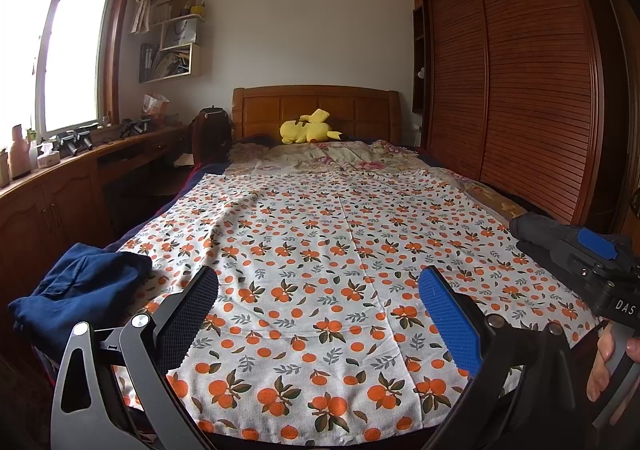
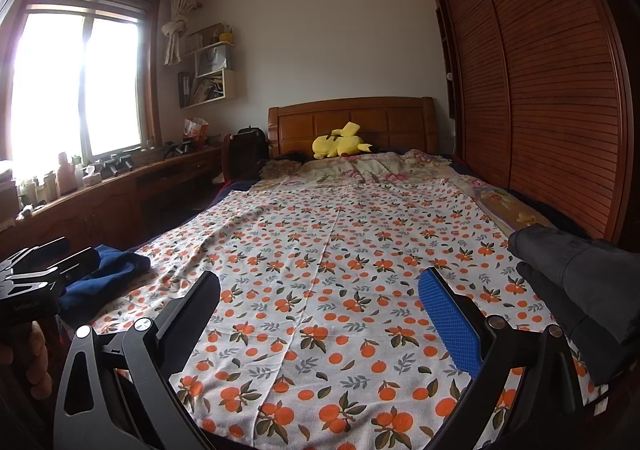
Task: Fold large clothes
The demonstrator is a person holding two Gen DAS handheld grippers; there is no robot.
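Note:
A large white cloth printed with oranges [image 1: 320, 250] [image 2: 340, 250] lies spread flat over the bed, with a crease down its middle. A crumpled navy garment [image 1: 80, 290] [image 2: 108, 270] sits at its near left corner. A dark grey garment [image 2: 580, 282] lies at the near right edge. My left gripper [image 1: 319, 276] is open above the cloth's near end, with nothing between its fingers. My right gripper [image 2: 320, 277] is also open and empty over the same area. Each view shows the other tool's housing [image 1: 592, 262] [image 2: 40, 274] at its edge, held by a hand [image 1: 604, 362].
A yellow plush toy [image 1: 308, 128] lies by the wooden headboard [image 1: 316, 106], on a floral quilt [image 1: 320, 158]. A slatted wooden wardrobe [image 1: 520, 90] runs along the bed's right side. A long desk [image 1: 80, 170] with bottles stands under the window on the left.

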